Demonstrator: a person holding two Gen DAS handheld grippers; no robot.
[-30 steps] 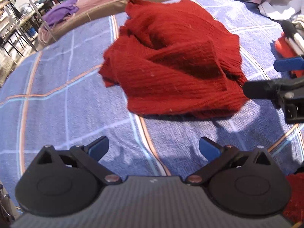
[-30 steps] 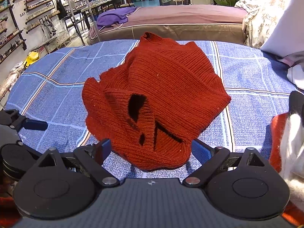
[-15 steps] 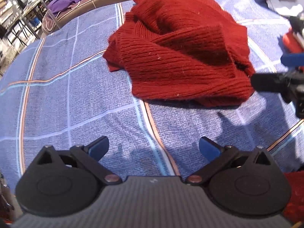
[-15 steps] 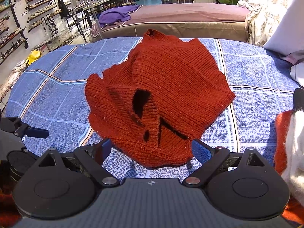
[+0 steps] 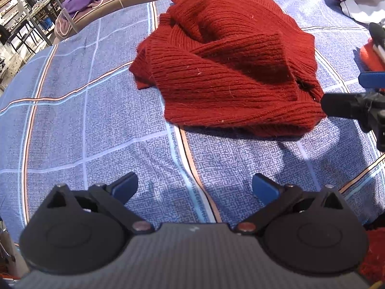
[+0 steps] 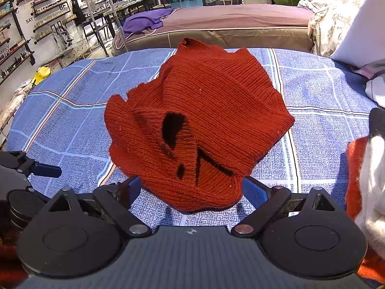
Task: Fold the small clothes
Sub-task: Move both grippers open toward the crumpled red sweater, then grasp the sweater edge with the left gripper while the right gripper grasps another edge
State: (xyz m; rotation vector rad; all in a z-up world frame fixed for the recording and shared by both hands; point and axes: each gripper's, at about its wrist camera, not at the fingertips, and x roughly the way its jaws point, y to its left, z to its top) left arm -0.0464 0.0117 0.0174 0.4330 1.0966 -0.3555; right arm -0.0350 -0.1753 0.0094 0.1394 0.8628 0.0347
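Observation:
A crumpled red ribbed knit garment (image 5: 231, 65) lies in a heap on the blue checked bedspread (image 5: 84, 110). In the right wrist view the same red knit garment (image 6: 204, 122) shows dark openings in its folds. My left gripper (image 5: 195, 187) hovers open over bare bedspread, a little short of the garment's near edge. My right gripper (image 6: 191, 189) is open too, its blue fingertips on either side of the garment's near hem, nothing pinched. The right gripper's fingers (image 5: 349, 103) enter the left wrist view from the right edge, beside the heap.
A red, white and black fluffy item (image 6: 365, 168) lies at the bedspread's right side. White and patterned bedding (image 6: 349, 31) is piled at the far right. Beyond the bed stands a mauve sofa (image 6: 228, 24) with a purple cloth (image 6: 146, 21), and shelves line the left wall.
The left gripper has drawn back and tilted, so the garment sits farther up its view. The right gripper has edged slightly closer to the garment's hem. Both stay open.

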